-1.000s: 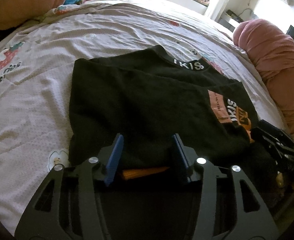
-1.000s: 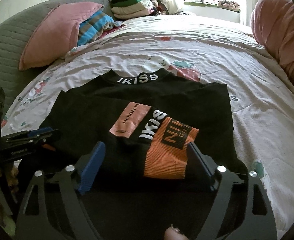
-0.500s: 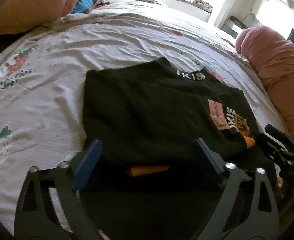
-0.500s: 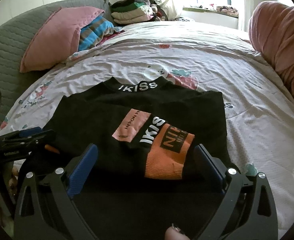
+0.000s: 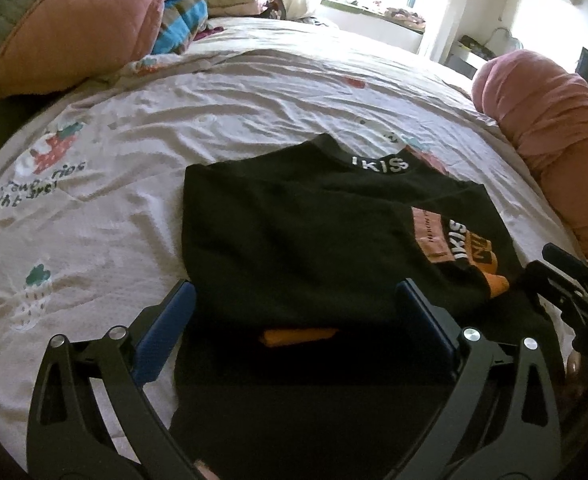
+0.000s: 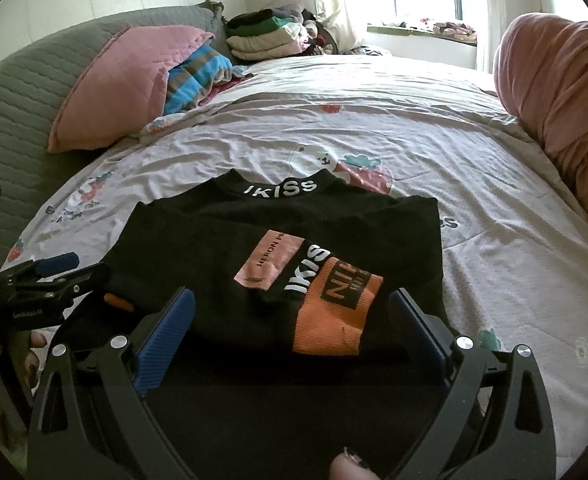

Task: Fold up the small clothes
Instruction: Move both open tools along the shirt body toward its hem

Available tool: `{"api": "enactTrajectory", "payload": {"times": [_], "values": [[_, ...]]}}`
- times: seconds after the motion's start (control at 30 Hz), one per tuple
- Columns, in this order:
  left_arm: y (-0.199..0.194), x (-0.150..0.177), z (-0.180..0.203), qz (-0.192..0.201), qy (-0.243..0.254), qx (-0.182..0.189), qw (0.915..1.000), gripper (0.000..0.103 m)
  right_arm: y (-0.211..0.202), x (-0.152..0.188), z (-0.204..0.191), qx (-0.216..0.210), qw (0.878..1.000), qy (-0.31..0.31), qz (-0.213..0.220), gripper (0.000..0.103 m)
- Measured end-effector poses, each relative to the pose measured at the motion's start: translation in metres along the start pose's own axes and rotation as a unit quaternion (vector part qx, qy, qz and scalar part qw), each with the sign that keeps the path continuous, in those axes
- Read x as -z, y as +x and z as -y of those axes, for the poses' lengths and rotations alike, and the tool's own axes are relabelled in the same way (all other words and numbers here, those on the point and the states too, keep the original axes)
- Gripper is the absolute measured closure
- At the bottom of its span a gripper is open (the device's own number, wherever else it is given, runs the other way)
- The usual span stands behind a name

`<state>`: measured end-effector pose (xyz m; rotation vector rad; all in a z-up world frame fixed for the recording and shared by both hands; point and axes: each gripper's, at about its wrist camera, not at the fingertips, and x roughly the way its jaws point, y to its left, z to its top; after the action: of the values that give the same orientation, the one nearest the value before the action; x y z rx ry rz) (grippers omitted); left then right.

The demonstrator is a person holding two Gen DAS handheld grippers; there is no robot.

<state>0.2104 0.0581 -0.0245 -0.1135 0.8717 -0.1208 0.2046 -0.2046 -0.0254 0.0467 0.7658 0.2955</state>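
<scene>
A small black top [image 5: 294, 240] [image 6: 254, 232] lies folded on the bed, its "IKISS" collar toward the far side and an orange and pink sleeve patch [image 6: 329, 300] folded across its near right part. My left gripper [image 5: 294, 312] stands open over the garment's near left edge, jaws wide apart and off the cloth. My right gripper [image 6: 290, 316] stands open over the near right edge, just above the orange cuff, pads clear of it. Each gripper shows at the edge of the other's view: the right gripper [image 5: 573, 292] and the left gripper [image 6: 50, 276].
The bed sheet [image 5: 174, 128] is pale pink with cartoon prints. A pink pillow [image 6: 134, 80] and a striped blue cloth [image 6: 198, 76] lie far left. A stack of folded clothes [image 6: 266, 36] sits beyond. A rolled pink duvet [image 6: 557, 92] runs along the right side.
Both grippers have opened, the left one from half shut to wide, and both have lifted back from the garment. The top's folded near edge now lies free on the bed.
</scene>
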Motion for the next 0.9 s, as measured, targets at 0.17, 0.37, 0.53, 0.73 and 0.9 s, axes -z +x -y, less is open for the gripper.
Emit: {"api": "enactTrajectory", "payload": {"times": [0.17, 0.37, 0.53, 0.73, 0.9], "values": [[-0.009, 0.001, 0.009, 0.014, 0.011, -0.007, 0.9998, 0.010, -0.006, 0.002, -0.001, -0.004, 1.000, -0.003, 0.003, 0.006], [-0.017, 0.007, 0.015, 0.020, 0.026, -0.016, 0.9993, 0.010, -0.014, 0.005, 0.002, -0.007, 1.000, -0.004, 0.006, 0.006], [-0.020, 0.011, 0.016, 0.020, 0.023, -0.014, 0.9994, 0.009, -0.018, 0.008, 0.005, -0.006, 1.000, -0.002, 0.007, 0.006], [-0.022, 0.015, 0.017, 0.020, 0.024, -0.017, 0.9994, 0.009, -0.020, 0.012, 0.005, -0.007, 1.000, -0.002, 0.005, 0.006], [-0.026, 0.023, 0.016, 0.019, 0.025, -0.020, 0.9993, 0.009, -0.022, 0.013, 0.003, -0.006, 1.000, -0.005, 0.007, 0.006]]}}
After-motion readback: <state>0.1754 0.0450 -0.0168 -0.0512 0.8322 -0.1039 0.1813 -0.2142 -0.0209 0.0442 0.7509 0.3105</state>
